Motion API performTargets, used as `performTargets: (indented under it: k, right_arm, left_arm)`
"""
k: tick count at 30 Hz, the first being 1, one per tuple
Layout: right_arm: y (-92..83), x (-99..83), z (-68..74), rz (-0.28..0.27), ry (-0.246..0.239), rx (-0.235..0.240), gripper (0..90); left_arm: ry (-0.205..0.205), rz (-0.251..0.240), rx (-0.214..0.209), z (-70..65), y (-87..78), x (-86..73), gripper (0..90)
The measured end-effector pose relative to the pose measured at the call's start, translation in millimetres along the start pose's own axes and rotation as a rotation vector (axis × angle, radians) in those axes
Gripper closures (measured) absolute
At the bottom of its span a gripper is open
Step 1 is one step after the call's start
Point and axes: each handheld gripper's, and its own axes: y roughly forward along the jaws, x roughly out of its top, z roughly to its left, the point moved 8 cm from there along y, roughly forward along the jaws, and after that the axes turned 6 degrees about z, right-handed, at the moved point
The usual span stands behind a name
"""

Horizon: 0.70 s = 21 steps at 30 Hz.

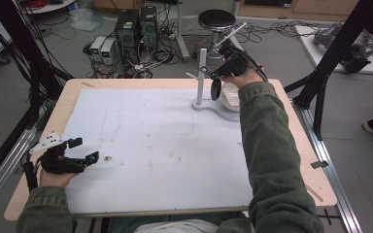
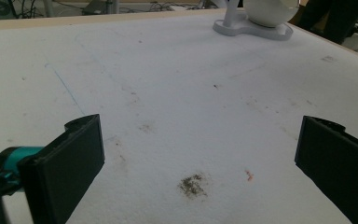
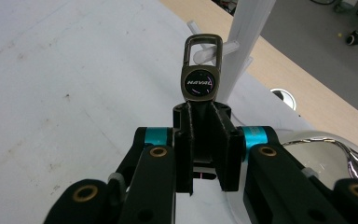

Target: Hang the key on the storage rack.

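Right gripper point(image 3: 204, 116): jaws closed on the lower end of a key fob point(image 3: 198, 81); its metal loop sits over a peg point(image 3: 214, 50) of the white stand point(image 1: 202, 77).
Left gripper point(image 2: 200, 158): jaws wide apart, nothing between them; idle near the table's point(image 1: 291, 145) left front corner.
White mat point(image 1: 160, 145): covers most of the table; stained, bare ahead of the left gripper.
Stand: far side of the table, upright post on a flat base, probably light and easy to tip.
Bowl point(image 2: 270, 10): white, on the stand's base.
Key fob handling: small, stiff, metal, likely light; smooth and may slip; best held by its body below the loop.
Right arm point(image 1: 272, 160): stretched forward across the table, sleeve over its right side.
Left hand point(image 1: 53, 178): low at the near edge.
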Motion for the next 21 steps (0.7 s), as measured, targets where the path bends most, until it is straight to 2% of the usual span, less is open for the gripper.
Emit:
performTargets:
  k: [3,5,7,8,9,10,11,12,13,14,15,16,17,18,19,20,21]
  right_arm:
    - [3.1,-1.8,-1.5,0.020,0.002,-0.013,79.7]
    - [6.8,-2.9,-1.4,0.033,0.014,-0.026,76.1]
    - [6.1,0.1,-0.9,0.010,0.024,-0.046,69.7]
    - [6.1,0.1,-0.9,0.010,0.024,-0.046,69.7]
    - [5.3,1.8,0.1,-0.001,0.030,-0.050,65.8]
    - [4.1,2.9,0.1,-0.008,0.032,-0.078,57.1]
    - [4.1,2.9,0.1,-0.008,0.032,-0.078,57.1]
    - [5.3,0.9,0.2,0.007,0.025,-0.094,50.4]
    - [5.3,0.9,0.2,0.007,0.025,-0.094,50.4]
    - [7.2,-1.2,1.5,0.026,0.029,-0.098,39.2]
    - [8.4,-1.8,3.9,0.029,0.035,-0.076,34.0]
    - [8.4,-1.8,3.9,0.029,0.035,-0.076,34.0]
    - [11.8,-2.9,10.5,0.035,0.043,-0.024,18.8]
    - [11.8,-2.9,10.5,0.035,0.043,-0.024,18.8]
    - [15.2,-4.2,15.6,0.054,0.005,-0.033,11.3]
    - [15.9,-4.4,17.5,0.058,-0.021,-0.045,11.0]
    - [16.3,-3.7,20.5,0.055,-0.025,-0.041,9.4]
  left_arm:
    - [0.002,0.003,0.000,0.3,0.0,-0.2,1.8]
    - [0.002,0.001,0.001,0.3,-0.1,-0.1,1.8]
    - [0.004,0.001,0.001,0.7,-0.4,0.0,1.8]
    - [0.003,0.000,0.000,0.6,-0.6,0.1,1.8]
    - [0.003,0.000,-0.001,0.6,-0.8,0.1,1.8]
    - [0.004,-0.002,-0.001,0.6,-0.9,0.3,1.8]
    - [0.003,-0.001,-0.002,0.6,-1.1,0.2,1.8]
    - [0.002,-0.002,-0.001,0.8,-1.1,0.2,1.8]
    - [0.001,-0.003,-0.001,1.0,-0.9,0.3,1.8]
    - [0.002,-0.003,-0.002,1.1,-1.0,0.4,1.8]
    - [0.001,-0.004,-0.001,1.4,-0.9,0.4,1.8]
    - [0.002,-0.004,0.000,1.5,-0.9,0.5,1.8]
    - [0.001,-0.003,-0.001,1.5,-0.9,0.4,1.8]
    - [0.001,-0.003,-0.003,1.3,-0.8,0.4,1.8]
    - [0.002,-0.004,-0.001,1.4,-0.9,0.5,1.8]
    - [0.001,-0.003,-0.003,1.2,-0.8,0.5,1.8]
    - [0.001,-0.003,-0.002,1.0,-0.9,0.5,1.8]
